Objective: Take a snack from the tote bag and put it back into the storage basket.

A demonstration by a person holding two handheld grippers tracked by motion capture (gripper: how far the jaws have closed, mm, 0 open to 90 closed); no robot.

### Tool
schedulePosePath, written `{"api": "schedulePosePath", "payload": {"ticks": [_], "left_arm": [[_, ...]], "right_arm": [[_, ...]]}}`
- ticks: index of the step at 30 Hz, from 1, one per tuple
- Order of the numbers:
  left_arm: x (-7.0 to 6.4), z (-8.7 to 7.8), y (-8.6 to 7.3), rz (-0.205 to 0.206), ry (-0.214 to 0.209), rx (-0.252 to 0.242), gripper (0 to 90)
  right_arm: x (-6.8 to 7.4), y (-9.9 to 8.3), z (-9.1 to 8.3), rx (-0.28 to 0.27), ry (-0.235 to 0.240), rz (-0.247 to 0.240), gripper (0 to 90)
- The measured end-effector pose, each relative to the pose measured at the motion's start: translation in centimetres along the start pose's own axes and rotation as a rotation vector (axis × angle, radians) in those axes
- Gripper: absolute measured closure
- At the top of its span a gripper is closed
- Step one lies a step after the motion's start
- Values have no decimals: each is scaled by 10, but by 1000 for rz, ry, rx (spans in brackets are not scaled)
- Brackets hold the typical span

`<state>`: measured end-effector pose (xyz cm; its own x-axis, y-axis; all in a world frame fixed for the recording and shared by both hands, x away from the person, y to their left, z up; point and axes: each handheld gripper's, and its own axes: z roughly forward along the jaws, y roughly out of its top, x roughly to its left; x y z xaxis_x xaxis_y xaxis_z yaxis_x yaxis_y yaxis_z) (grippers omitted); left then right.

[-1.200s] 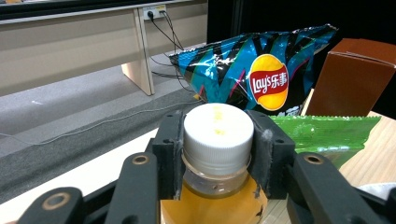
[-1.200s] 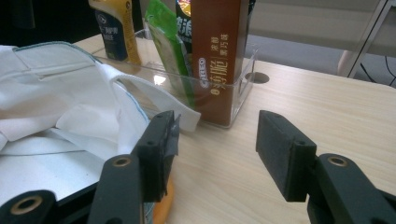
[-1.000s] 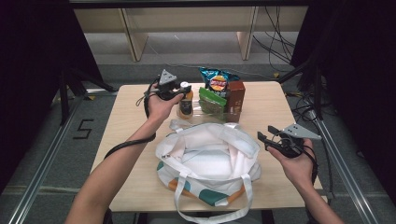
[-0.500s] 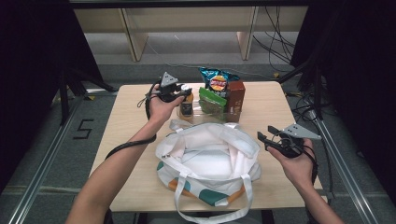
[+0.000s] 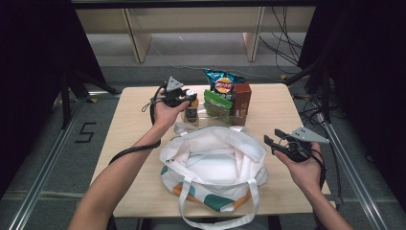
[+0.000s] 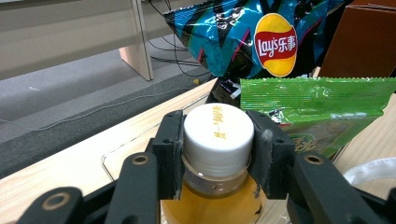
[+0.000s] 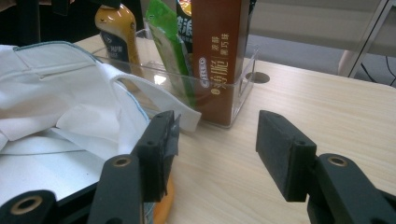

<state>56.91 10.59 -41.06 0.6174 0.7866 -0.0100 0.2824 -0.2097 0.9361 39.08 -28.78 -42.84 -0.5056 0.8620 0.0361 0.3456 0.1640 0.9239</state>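
White plastic is all my left tongs (image 6: 218, 154) have hold of, clamped on the cap of the bottle (image 5: 191, 109) standing in the clear tray (image 7: 243, 79) near the tabletop's (image 5: 134, 124) far edge; I judge a smooth cap could slip or twist on lifting. Rightward, the white bag (image 5: 215, 163) sags mid-tabletop, so the bottle might snag its rim, while my right tongs (image 7: 215, 140) hang wide open and empty near the right edge.

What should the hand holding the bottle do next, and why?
Probably lift the bottle straight up. The left gripper has its jaws closed on the white cap, the bottle stands in the clear tray beside the snacks, and the white bag lies open nearby.
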Motion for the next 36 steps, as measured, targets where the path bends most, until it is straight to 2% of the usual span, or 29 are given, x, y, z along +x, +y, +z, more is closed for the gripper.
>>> {"api": "schedulePosePath", "payload": {"ticks": [2,3,7,9,17,27,29,33,36], "left_arm": [[0,0,0,2,-2,3,583],[0,0,-1,4,-3,1,583],[0,1,0,6,-4,1,583],[0,1,0,4,-4,2,583],[2,0,-1,-14,-5,10,574],[2,0,0,-31,-19,16,442],[1,0,0,-38,-23,10,406],[1,-3,0,-64,-28,-9,332],[0,-7,0,-64,-28,-13,303]], "right_arm": [[-1,0,0,-4,-5,-15,480],[1,-1,1,-9,-6,10,480],[0,0,1,-11,1,-2,480],[1,-1,1,-7,-2,11,480],[1,0,1,-9,-4,6,480],[2,0,1,2,-1,4,480],[2,-1,2,-17,1,5,480],[1,-1,0,-6,-4,7,480],[1,0,0,-6,-3,6,480]]}}
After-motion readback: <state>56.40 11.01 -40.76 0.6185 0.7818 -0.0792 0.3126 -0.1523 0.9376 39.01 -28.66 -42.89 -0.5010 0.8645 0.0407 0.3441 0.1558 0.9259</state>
